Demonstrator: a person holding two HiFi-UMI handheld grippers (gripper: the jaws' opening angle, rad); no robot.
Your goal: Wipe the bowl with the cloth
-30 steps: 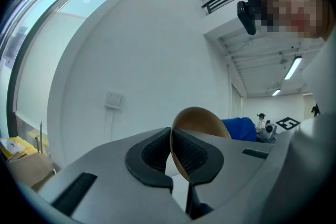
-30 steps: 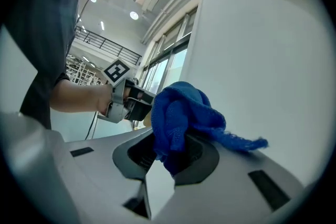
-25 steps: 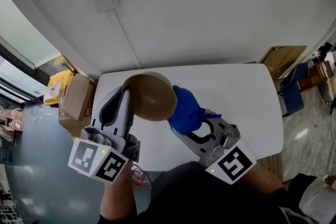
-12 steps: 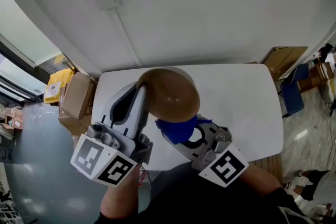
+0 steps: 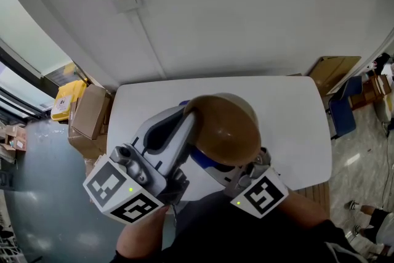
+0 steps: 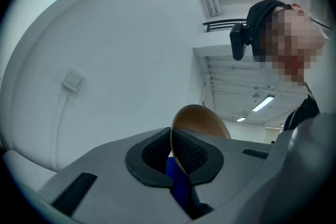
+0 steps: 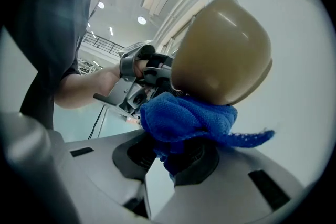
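In the head view the brown bowl (image 5: 226,129) hangs tilted above the white table (image 5: 289,105), its rim pinched by my left gripper (image 5: 192,115). The left gripper view shows those jaws (image 6: 172,152) shut on the thin rim of the bowl (image 6: 202,120), with blue cloth (image 6: 178,189) just below. My right gripper (image 7: 176,157) is shut on the bunched blue cloth (image 7: 184,118), which presses against the underside of the bowl (image 7: 220,55). From above, the bowl hides the right jaws; only the marker cube (image 5: 261,194) and a strip of cloth (image 5: 202,160) show.
Cardboard boxes (image 5: 89,111) and a yellow package (image 5: 66,101) stand left of the table. More cardboard (image 5: 332,68) and a blue object (image 5: 341,111) are at its right end. A switch box (image 5: 125,0) with a cable hangs on the white wall behind.
My left gripper has carried the bowl rightward and nearer to me, over the cloth. The cloth, beside the bowl before, is now mostly hidden beneath it. The right gripper has barely moved.
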